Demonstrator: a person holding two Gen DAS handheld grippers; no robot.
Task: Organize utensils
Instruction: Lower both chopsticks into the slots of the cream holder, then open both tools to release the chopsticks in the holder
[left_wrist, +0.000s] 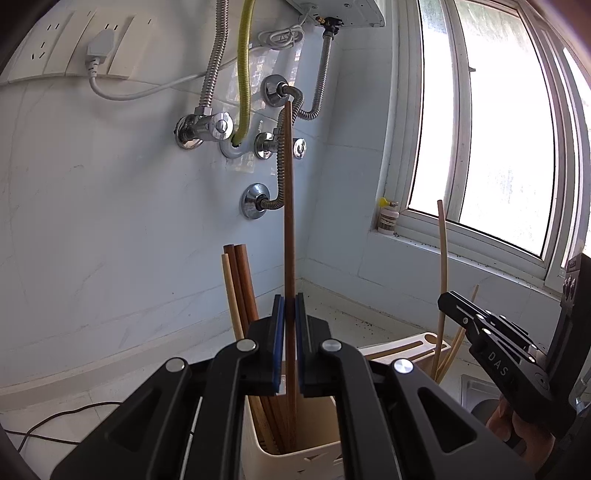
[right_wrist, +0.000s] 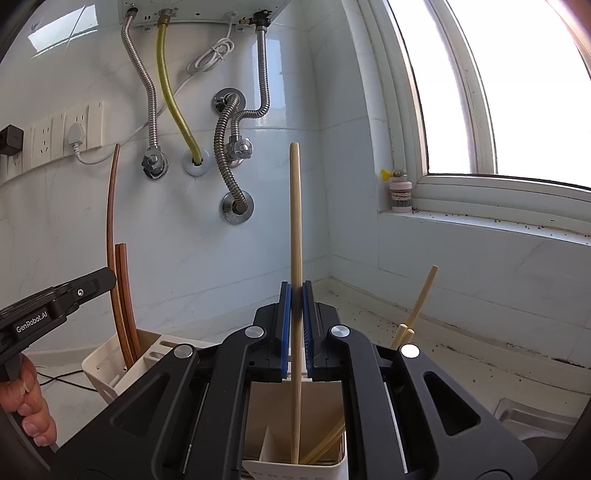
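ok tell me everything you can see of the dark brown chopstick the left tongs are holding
The dark brown wooden chopstick is long, slim and straight with a blunt top end. It stands almost upright, clamped between the blue pads of the left tongs, which are shut on it. Its lower end reaches into the cream plastic utensil holder, among other brown chopsticks.

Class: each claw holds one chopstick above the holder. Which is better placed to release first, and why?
Probably either; slightly the left claw: its dark chopstick already reaches deep into the holder beside matching dark ones.
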